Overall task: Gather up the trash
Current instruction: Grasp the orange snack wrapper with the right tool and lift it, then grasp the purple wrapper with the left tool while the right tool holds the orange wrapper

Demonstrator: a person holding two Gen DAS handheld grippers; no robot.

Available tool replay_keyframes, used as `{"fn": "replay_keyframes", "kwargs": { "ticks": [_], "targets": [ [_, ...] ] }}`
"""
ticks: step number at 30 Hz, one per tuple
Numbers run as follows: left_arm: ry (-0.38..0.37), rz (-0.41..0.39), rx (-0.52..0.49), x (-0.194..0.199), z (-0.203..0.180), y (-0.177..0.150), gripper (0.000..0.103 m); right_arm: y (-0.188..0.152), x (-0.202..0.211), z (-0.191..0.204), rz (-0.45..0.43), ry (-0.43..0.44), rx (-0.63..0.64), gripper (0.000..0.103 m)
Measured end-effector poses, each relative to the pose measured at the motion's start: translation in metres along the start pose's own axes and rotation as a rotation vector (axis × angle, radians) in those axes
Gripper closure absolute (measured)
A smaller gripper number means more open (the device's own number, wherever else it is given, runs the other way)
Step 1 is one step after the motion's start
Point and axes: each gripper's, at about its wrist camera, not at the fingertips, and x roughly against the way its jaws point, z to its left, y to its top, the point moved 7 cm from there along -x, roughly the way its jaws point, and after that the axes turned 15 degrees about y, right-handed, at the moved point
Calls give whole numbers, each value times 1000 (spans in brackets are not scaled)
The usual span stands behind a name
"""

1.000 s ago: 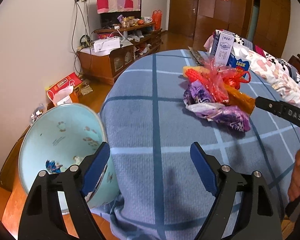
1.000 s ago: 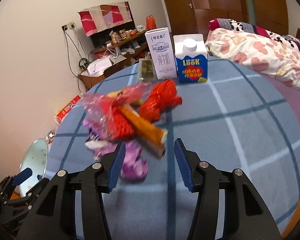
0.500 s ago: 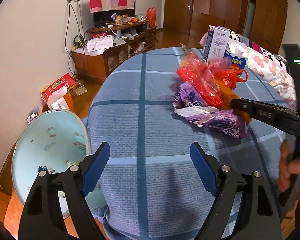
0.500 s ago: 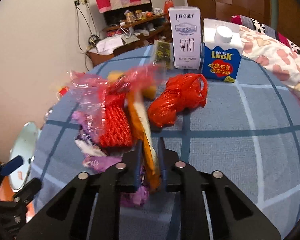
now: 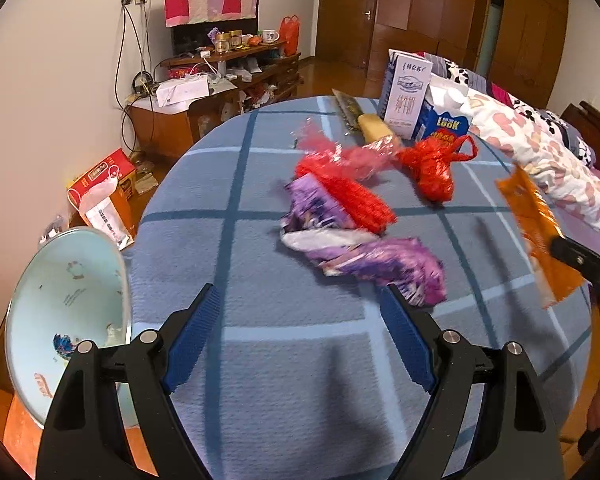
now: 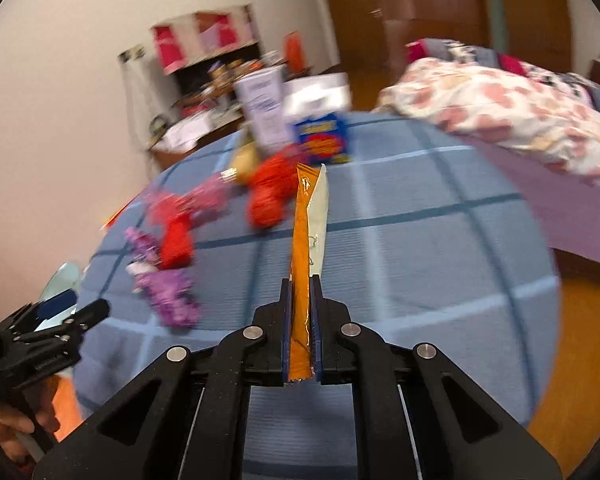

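My right gripper is shut on a long orange wrapper and holds it up above the blue checked table; the wrapper also shows at the right of the left wrist view. A purple wrapper, a red net bag and a red plastic bag lie in a heap on the table. My left gripper is open and empty over the table's near edge. A pale blue bin stands left of it, with scraps inside.
A white milk carton and a blue carton stand at the table's far side, a yellow packet beside them. A flowered quilt lies on the right. A red box sits on the floor by a wooden cabinet.
My right gripper closed on the orange wrapper and lifted it out of the heap, away to the right. My left gripper moved forward over the table and stayed open.
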Motion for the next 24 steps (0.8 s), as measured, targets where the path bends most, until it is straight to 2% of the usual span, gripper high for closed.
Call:
{"fn": "replay_keyframes", "kwargs": {
  "ticks": [4,8,11,16,17,22,24],
  "targets": [
    [12,-11,37,-4,-20,12,23,-2,14,-24,-42,-88,-1,94],
    [7,24,106,-16,-39,23,23,-7,19,-32,-61,-116,6,94],
    [35,53,115,-28,-51,24,23,-8,20,-38,-60,-113,-2,94],
    [32,135,115,-48,-60,12,40,-12,24,-43,-61,-115,-7,94],
    [28,147,115,-50,-61,8,45,-13,25,-43,-62,-112,-10,94],
    [-14,125,99,-41,-55,5,70,-14,28,-39,-68,-102,-10,94],
    [-28,111,91,-33,-50,3,74,-15,29,-34,-74,-95,-7,94]
  ]
}}
